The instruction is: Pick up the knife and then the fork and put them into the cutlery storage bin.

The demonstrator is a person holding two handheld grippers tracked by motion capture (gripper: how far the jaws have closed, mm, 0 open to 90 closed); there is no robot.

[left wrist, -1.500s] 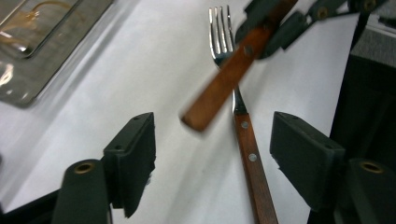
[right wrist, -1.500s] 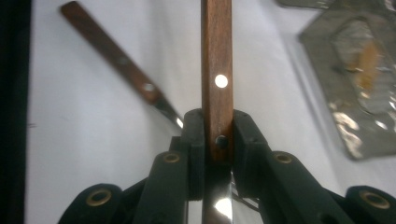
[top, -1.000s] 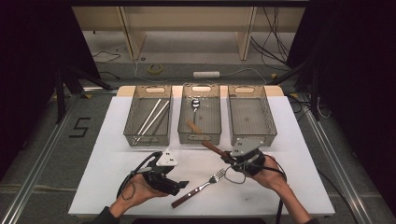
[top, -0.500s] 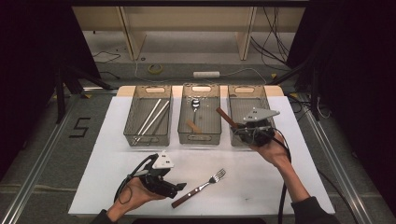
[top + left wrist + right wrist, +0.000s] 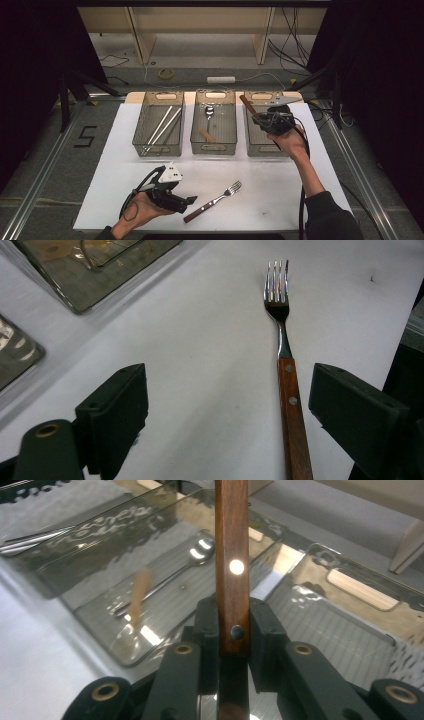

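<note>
My right gripper [image 5: 263, 118] is raised over the right-hand clear bin [image 5: 265, 151], shut on a wooden-handled utensil [image 5: 246, 104]. In the right gripper view the riveted brown handle [image 5: 231, 555] stands up between the pinched jaws of the right gripper [image 5: 232, 630], and its working end is hidden. A fork [image 5: 215, 201] with a wooden handle lies on the white tabletop near the front edge. My left gripper [image 5: 187, 202] rests low just left of it, open. In the left gripper view the fork [image 5: 286, 380] lies between the spread jaws, close to the right one, and the left gripper [image 5: 227, 405] touches nothing.
Three clear bins stand in a row at the back of the white board [image 5: 300, 200]. The left bin [image 5: 140, 145] holds long metal sticks. A spoon [image 5: 209, 111] and a short wooden-handled piece [image 5: 207, 136] lie in the middle bin [image 5: 214, 148]. Dark floor surrounds the table.
My right gripper has lifted the wooden-handled utensil from the table's front and carried it back over the right bin. The left gripper and the fork have stayed put.
</note>
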